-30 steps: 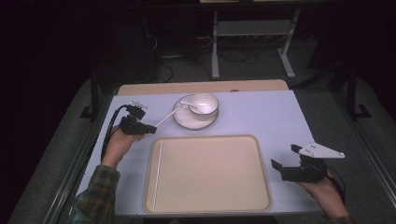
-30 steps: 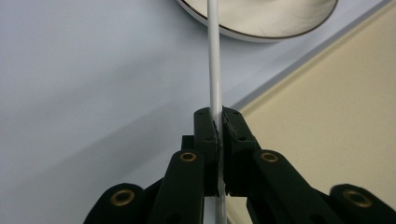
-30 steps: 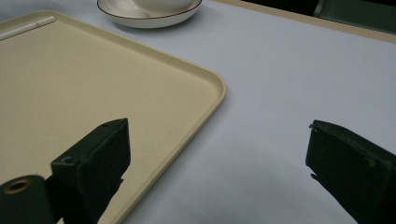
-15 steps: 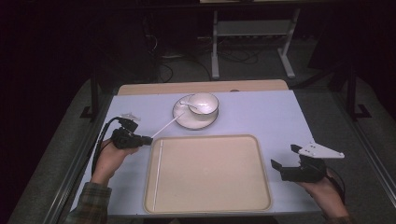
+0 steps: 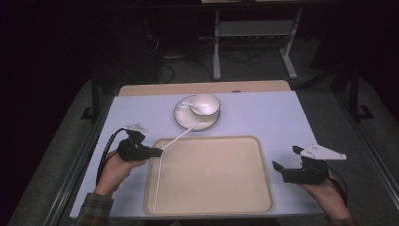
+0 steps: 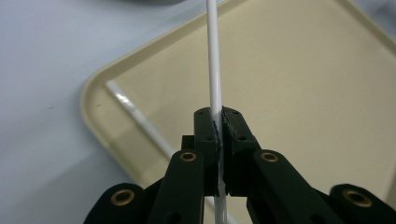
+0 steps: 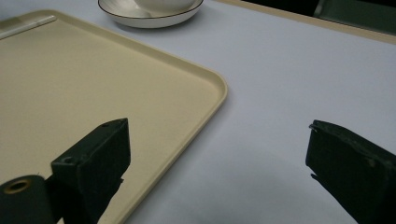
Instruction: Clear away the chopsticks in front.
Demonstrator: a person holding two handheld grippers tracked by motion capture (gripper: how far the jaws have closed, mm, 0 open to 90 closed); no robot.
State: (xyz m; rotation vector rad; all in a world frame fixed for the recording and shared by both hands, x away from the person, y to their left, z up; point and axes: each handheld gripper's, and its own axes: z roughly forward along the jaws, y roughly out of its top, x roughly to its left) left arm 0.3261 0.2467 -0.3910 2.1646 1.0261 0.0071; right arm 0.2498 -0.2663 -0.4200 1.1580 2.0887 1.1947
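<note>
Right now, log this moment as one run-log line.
left gripper: shut on white chopstick | second chopstick: lying in tray | right gripper: open, empty

Thin white stick (image 5: 178,137), tilted, over the tray's (image 5: 263,160) left rim, far tip toward saucer (image 5: 181,117).

2 forearms enter from the near edge. The left gripper (image 5: 157,151), at the left, points right with jaws pinched together. The right gripper (image 5: 284,158), at the near right, points left with jaws wide apart.
</note>
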